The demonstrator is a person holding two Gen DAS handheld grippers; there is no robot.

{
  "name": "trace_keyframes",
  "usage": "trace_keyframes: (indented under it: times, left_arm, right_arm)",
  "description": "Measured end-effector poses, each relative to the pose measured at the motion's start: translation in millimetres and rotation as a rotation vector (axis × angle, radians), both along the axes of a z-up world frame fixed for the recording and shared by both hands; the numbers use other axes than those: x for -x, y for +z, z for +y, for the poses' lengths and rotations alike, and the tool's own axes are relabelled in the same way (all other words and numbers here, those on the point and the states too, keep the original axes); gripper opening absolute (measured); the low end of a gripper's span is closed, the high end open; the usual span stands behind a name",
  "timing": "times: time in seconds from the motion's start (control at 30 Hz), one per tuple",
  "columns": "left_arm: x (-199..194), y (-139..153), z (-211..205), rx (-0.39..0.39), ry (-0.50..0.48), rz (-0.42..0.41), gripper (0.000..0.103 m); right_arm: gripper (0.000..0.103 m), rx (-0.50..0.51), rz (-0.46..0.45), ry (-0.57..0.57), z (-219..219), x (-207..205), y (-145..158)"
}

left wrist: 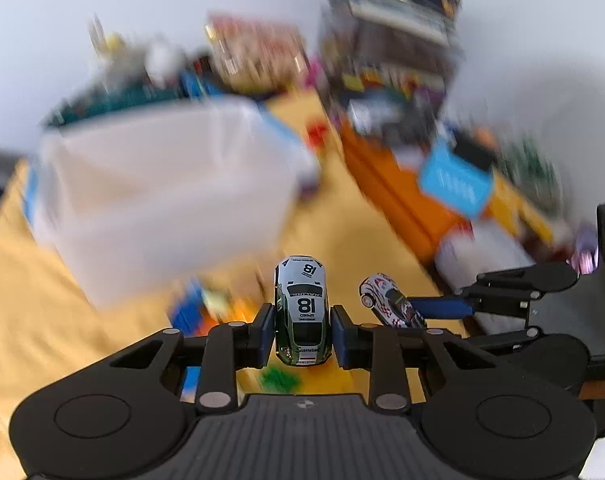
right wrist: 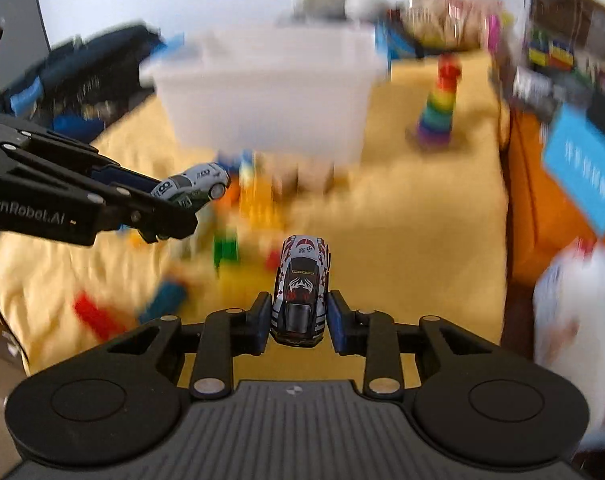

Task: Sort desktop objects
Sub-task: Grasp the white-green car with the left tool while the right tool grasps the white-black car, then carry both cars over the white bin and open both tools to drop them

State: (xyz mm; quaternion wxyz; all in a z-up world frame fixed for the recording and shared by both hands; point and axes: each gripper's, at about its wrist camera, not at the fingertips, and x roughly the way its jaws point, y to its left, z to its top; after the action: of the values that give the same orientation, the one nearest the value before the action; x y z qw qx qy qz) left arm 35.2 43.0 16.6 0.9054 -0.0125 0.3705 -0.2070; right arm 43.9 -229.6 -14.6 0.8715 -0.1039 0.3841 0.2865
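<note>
We hold a toy in each tool, both lifted off the yellow cloth [right wrist: 422,216]. Our left gripper [left wrist: 302,330] is closed partway, its blue pads [left wrist: 267,330] pressing the flanks of the green car [left wrist: 301,316], nose toward 12 o'clock. Ahead at 10 o'clock in the left view stands the white bin [left wrist: 162,200], likely where the cars go. Loose blocks [right wrist: 226,246] lie on the cloth between us and it. Our right gripper [right wrist: 298,322] is likewise closed partway on the silver car [right wrist: 300,292], nose to 12. The pads catch only each car's rear half, so a quick swing could pivot one free and drop it among the blocks. The two tools also ride just beside each other and could knock together.
</note>
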Motion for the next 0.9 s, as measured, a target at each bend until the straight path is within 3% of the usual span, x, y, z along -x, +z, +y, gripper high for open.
trace_keyframes:
  times: [0.13, 0.27, 0.4, 0.57, 0.67, 0.83, 0.9]
  left_arm:
    - [-37, 31, 20, -0.02, 0.08, -0.107, 0.033]
    - [-77, 41, 40, -0.058, 0.167, -0.157, 0.033]
    - [-108, 24, 58, -0.108, 0.258, -0.139, 0.033]
    - [-136, -15, 73, -0.123, 0.326, -0.016, 0.034]
    - [-129, -26, 74, -0.135, 0.348, 0.021, 0.044]
    - [-96, -9, 77, -0.108, 0.333, -0.06, 0.05]
    - [-80, -2, 75, -0.108, 0.315, -0.092, 0.06]
  right_arm:
    - [0.033, -0.053, -0.103, 0.004, 23, -37, 37]
    - [0.033, -0.109, -0.176, 0.007, 48, -75, 68]
    - [0.033, -0.125, -0.184, -0.011, 72, -112, 77]
    - [0.033, -0.118, -0.108, -0.057, 92, -147, 52]
    - [0.037, -0.098, -0.081, -0.069, 97, -152, 39]
    - [0.041, -0.144, -0.139, -0.058, 88, -133, 46]
    - [0.041, -0.179, -0.157, -0.072, 79, -122, 51]
